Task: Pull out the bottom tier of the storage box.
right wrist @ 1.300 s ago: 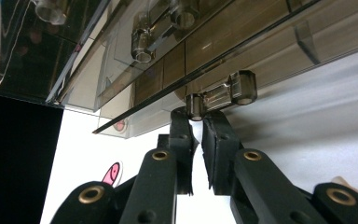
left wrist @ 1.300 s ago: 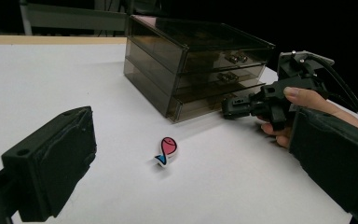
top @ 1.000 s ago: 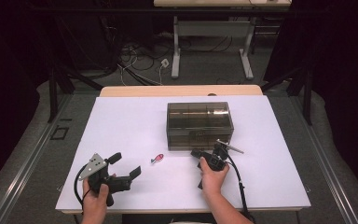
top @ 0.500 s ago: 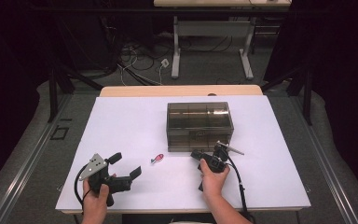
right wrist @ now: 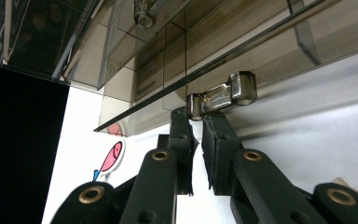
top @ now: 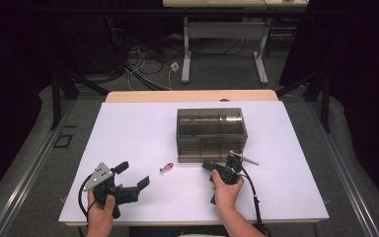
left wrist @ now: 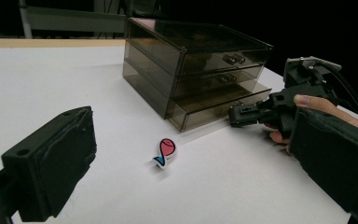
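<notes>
A smoky see-through chest of three drawers (top: 211, 132) stands mid-table. Its bottom drawer (left wrist: 216, 106) sticks out slightly. My right gripper (top: 208, 166) lies on its side at the chest's front, shut on the bottom drawer's clear handle (right wrist: 221, 94); the black fingertips (right wrist: 182, 122) pinch the handle's left end. A small pink fish with a blue tail (top: 166, 168) lies flat on the white table (top: 128, 128), left of the chest's front. My left gripper (top: 133, 174) rests near the table's front left, open, with nothing between its wide-set jaws; the fish (left wrist: 166, 151) lies ahead of them.
The right gripper's cable (top: 251, 195) trails back over the table's front edge. Beyond the far edge there is dark floor with loose cables (top: 148, 64) and a desk frame (top: 187, 49). White tabletop stretches left and right of the chest.
</notes>
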### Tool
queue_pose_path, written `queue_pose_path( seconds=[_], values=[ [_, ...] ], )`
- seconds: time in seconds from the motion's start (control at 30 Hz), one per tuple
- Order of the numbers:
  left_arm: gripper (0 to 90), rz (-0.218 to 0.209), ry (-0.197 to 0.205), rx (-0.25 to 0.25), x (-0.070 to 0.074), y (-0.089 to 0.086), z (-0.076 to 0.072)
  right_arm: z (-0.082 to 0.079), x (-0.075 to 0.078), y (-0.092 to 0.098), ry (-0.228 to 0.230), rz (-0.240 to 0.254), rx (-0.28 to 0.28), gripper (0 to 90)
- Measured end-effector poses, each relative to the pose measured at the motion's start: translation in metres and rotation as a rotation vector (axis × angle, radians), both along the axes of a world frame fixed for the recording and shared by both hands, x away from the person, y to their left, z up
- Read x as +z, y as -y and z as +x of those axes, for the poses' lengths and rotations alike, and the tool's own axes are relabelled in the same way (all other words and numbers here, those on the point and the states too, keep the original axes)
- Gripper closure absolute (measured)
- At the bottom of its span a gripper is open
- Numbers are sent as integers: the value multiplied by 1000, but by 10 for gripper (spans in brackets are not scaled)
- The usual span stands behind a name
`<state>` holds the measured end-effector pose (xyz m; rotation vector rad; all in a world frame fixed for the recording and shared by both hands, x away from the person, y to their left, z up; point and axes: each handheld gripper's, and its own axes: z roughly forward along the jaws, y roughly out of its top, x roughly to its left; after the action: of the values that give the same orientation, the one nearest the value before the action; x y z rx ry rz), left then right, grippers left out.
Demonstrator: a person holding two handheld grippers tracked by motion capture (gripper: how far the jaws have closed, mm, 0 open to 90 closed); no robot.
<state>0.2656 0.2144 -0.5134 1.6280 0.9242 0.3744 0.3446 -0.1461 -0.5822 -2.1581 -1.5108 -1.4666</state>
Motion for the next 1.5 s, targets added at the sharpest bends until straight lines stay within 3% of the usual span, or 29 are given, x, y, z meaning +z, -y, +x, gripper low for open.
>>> queue_pose_path(
  seconds=[0.77,1.03,1.13,1.43,1.5],
  values=[
    [7,0,10,1,1,1,-1,-3,0,-1,-21,4,0,816],
    [7,-5,6,3,0,0,0,-3,1,-2,-1,9,14,705],
    [7,-3,8,3,0,0,0,-7,7,-7,17,-50,40,629],
    [7,-2,3,4,0,-1,0,-12,15,-13,32,-84,92,525],
    [7,1,-3,8,-1,-1,0,-14,21,-14,60,-99,110,511]
  ],
)
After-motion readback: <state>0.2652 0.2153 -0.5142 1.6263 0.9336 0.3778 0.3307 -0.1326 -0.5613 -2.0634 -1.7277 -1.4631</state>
